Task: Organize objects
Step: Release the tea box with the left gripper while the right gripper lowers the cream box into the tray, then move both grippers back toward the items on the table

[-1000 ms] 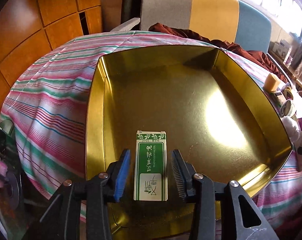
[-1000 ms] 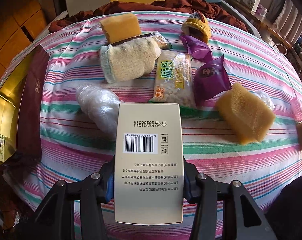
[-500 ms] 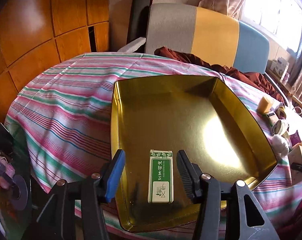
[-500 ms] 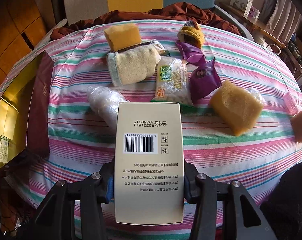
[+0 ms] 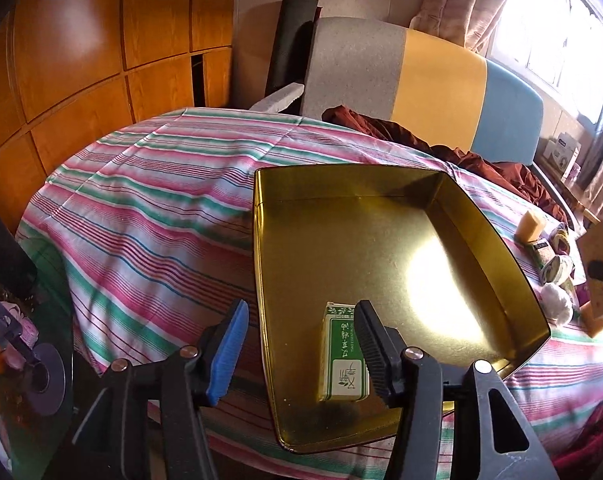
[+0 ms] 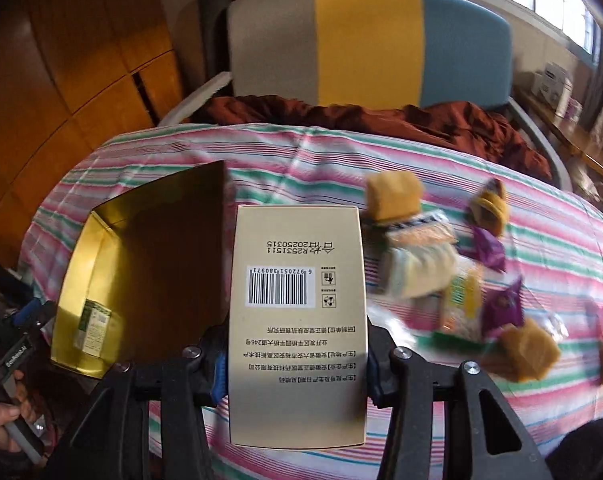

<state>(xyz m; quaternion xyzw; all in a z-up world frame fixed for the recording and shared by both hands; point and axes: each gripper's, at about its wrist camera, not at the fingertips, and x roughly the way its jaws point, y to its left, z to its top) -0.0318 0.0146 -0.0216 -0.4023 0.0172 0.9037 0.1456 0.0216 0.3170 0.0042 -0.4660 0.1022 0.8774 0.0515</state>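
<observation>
Left gripper (image 5: 299, 340): jaws opening with nothing between them; the green box (image 5: 343, 354) lies flat on the tin floor, partly hidden behind the right-hand finger, so it reads as let go.
Green box: rests near the tin's near edge, lengthwise along the fingers, probably set there to leave the rest of the floor free.
Gold tin (image 5: 381, 188): open and shallow, ahead of and below the left fingers, on the striped cloth (image 5: 141, 200); it looks like the place where things are gathered.
Right gripper (image 6: 297, 364): jaws narrowly apart and clamped on the long sides of the beige box (image 6: 297, 320), which stands out forward past the fingertips, barcode face up.
Beige box: held clear of the cloth, with the tin to the left of the fingers, likely bound for it.
Loose items: yellow sponges (image 6: 393, 194), purple packets (image 6: 501, 308) and a snack bag (image 6: 461, 300) lie right of the right fingers, blurred, not yet sorted.
</observation>
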